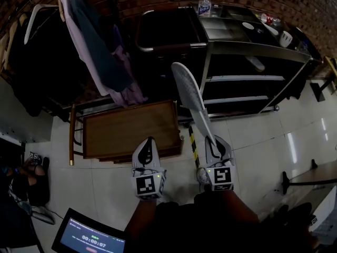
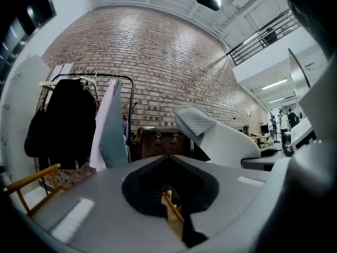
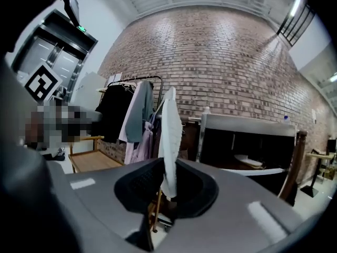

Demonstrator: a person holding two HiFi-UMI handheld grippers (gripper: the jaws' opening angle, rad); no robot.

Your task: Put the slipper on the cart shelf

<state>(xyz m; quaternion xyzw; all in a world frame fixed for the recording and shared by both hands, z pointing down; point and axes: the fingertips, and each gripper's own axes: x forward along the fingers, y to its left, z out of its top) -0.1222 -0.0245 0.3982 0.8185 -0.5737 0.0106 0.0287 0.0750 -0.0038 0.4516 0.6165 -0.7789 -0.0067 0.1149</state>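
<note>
Head view dim, corners vignetted; floor tiles (image 1: pixel 291 147) glared at 3 o'clock. Gripper views brighter, ceiling lamp (image 2: pixel 209 0) at 12 o'clock; brick wall (image 2: pixel 158 78) bowed by fisheye.

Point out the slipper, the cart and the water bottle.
slipper (image 1: pixel 185 83), head view, on its wide end.
cart (image 1: pixel 247 78), head view, on the front edge of a shelf.
water bottle (image 1: pixel 205 7), head view, on its label, on top of the cart.

White slipper (image 1: pixel 194 99) (flat, textured sole) held aloft before cart shelf (image 1: pixel 237 78).
</note>
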